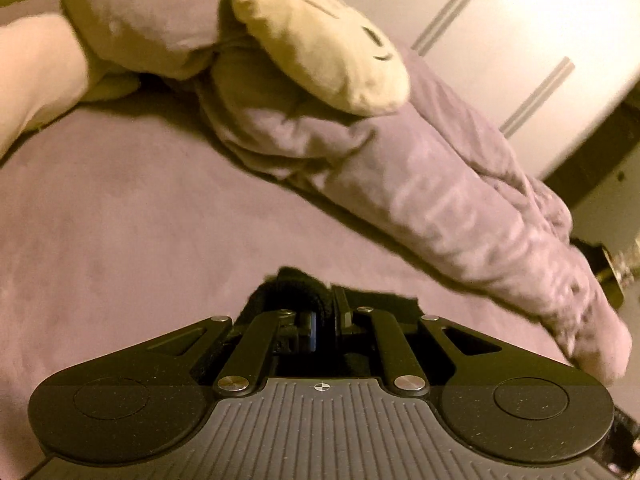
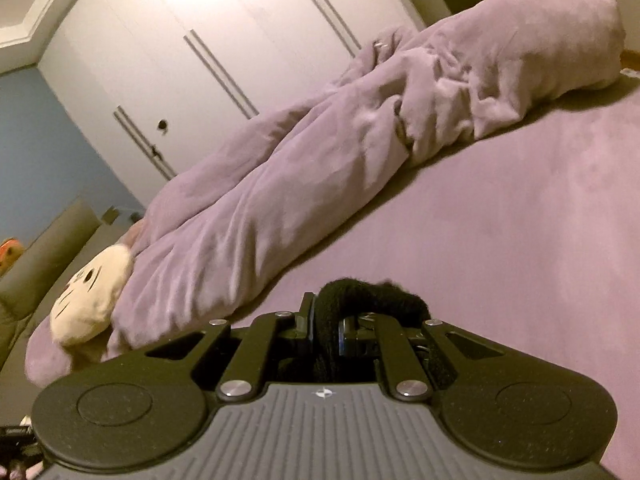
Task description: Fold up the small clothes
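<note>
A small black garment of fuzzy cloth is pinched in both grippers. In the left wrist view my left gripper (image 1: 326,314) is shut on a bunch of the black cloth (image 1: 292,286), low over the purple bed sheet (image 1: 120,220). In the right wrist view my right gripper (image 2: 326,330) is shut on a thick fold of the same black cloth (image 2: 360,296), which loops over the fingertips just above the sheet (image 2: 520,220). The rest of the garment is hidden under the gripper bodies.
A rolled purple blanket (image 1: 420,184) lies across the bed ahead, also in the right wrist view (image 2: 300,168). A cream plush cat face (image 1: 320,40) rests on it, seen too at the left (image 2: 92,296). White wardrobe doors (image 2: 200,40) stand behind.
</note>
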### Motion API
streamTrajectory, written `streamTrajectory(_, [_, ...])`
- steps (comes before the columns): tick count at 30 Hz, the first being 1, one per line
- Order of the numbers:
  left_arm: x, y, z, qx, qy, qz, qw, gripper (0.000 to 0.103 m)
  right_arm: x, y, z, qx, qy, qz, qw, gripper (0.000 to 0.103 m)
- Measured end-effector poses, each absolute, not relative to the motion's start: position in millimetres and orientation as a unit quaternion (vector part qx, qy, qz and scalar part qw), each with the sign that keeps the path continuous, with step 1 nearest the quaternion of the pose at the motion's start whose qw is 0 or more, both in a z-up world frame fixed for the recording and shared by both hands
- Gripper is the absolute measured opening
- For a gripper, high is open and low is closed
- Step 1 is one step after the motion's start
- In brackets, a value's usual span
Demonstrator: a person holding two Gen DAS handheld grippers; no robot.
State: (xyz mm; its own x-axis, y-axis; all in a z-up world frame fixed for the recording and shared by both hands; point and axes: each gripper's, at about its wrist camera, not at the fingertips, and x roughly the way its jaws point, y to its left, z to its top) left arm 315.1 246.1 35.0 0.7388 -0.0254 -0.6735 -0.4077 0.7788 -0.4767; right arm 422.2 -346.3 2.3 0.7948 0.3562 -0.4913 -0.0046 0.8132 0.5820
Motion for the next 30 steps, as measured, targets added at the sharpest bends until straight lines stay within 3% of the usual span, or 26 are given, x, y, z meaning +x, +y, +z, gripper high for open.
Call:
streamTrajectory(4, [330.4,247.5,16.3,-0.317,0.347,0.137,0.872,0.015,440.2,-341.1,-10.5,0.303,0.296,0.081,0.902,0.010])
streamTrajectory(6, [336.0,245.1,5.1,-0.309,0.364,0.146,0.867,0.022,442.6,-340.1,-18.9,0.308,0.297,0.075,0.901,0.016])
streamTrajectory(7, [335.8,243.0,0.9,-0.303,0.369,0.155,0.865,0.027,441.4,-338.8,-21.5,0.305,0.301,0.069,0.901,0.026])
streamTrajectory(8, [333.4,241.5,-1.1,-0.293,0.368,0.165,0.867,0.046,437.3,-338.7,-22.8,0.300,0.293,0.061,0.906,0.046])
streamTrajectory(9, [328.5,240.4,-1.5,-0.282,0.361,0.172,0.872,0.060,430.5,-340.6,-22.8,0.293,0.273,0.054,0.915,0.057])
streamTrajectory(10, [323.4,240.1,-0.3,-0.270,0.351,0.172,0.880,0.063,422.5,-343.4,-21.3,0.282,0.253,0.044,0.925,0.071])
streamTrajectory(11, [318.4,241.0,1.6,-0.260,0.346,0.169,0.885,0.064,416.1,-347.9,-20.2,0.276,0.242,0.039,0.930,0.074])
streamTrajectory(15, [297.0,247.9,6.5,-0.269,0.335,0.162,0.888,0.077,393.2,-358.4,-20.7,0.260,0.259,0.052,0.929,0.074])
streamTrajectory(22, [302.5,232.7,-10.3,-0.242,0.385,0.137,0.880,0.077,377.2,-315.6,-16.3,0.129,0.288,0.094,0.944,0.074])
streamTrajectory(25, [317.9,218.3,-5.0,-0.189,0.384,0.115,0.897,0.080,392.6,-297.8,-10.4,0.075,0.281,0.100,0.952,0.074])
streamTrajectory(28, [337.9,202.6,-7.1,-0.117,0.391,0.089,0.909,0.093,420.2,-284.1,-14.2,0.016,0.292,0.102,0.951,0.077])
streamTrajectory(30, [350.8,200.1,-14.9,-0.102,0.406,0.074,0.905,0.093,434.7,-275.9,-19.6,-0.021,0.295,0.086,0.951,0.081])
